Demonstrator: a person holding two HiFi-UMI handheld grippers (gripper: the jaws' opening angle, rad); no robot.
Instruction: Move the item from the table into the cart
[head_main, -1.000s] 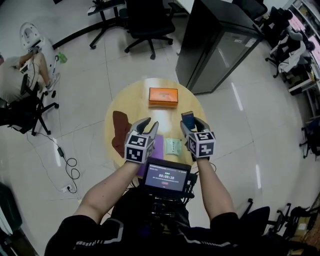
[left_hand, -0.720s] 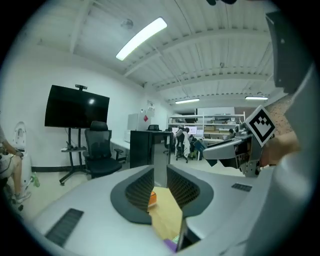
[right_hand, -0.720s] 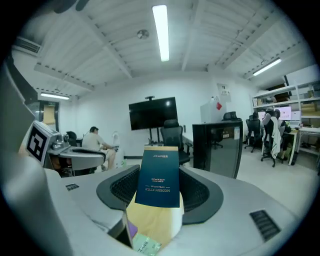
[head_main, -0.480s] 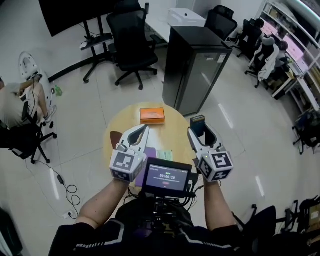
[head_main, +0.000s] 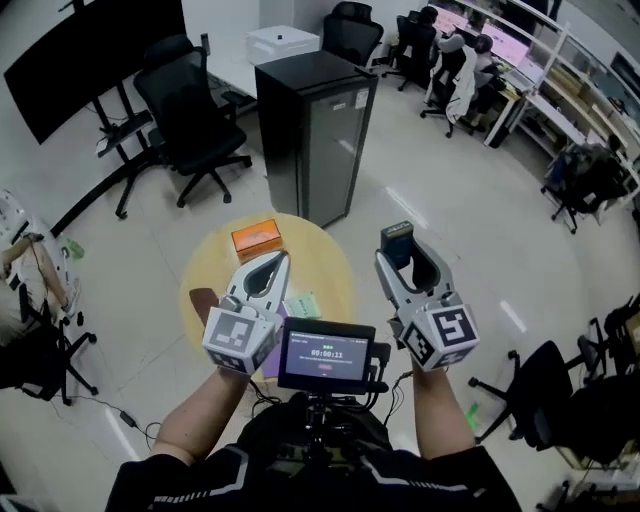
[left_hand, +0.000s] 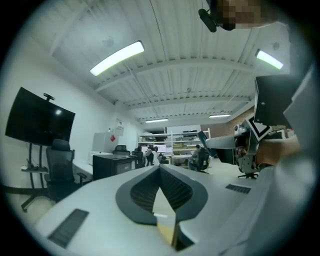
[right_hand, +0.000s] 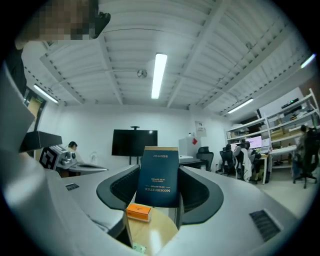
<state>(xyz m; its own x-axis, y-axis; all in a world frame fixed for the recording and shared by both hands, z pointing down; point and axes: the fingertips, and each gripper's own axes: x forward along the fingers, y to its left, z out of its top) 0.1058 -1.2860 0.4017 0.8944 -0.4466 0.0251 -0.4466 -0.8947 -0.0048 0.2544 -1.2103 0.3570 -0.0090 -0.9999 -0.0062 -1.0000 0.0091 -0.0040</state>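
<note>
My right gripper (head_main: 404, 248) is held level above the floor, shut on a dark blue box (head_main: 397, 241) that stands upright between its jaws. The right gripper view shows the same blue box (right_hand: 159, 176) filling the gap of the right gripper (right_hand: 159, 192). My left gripper (head_main: 279, 259) is shut with nothing in it; in its own view the left gripper (left_hand: 160, 168) has its jaws meeting at the tips. Below both lies a round wooden table (head_main: 331, 268) with an orange box (head_main: 257, 238) and a small green pack (head_main: 303, 304) on it.
A black cabinet (head_main: 312, 128) stands behind the table, with office chairs (head_main: 195, 118) and a large dark screen (head_main: 88, 62) to the left. People sit at desks (head_main: 470, 70) at the far right. A small monitor (head_main: 326, 355) hangs at my chest.
Both grippers have risen and now point level. The left jaws went from open to shut on nothing. The right gripper kept the blue box. The table slid down and left in view.
</note>
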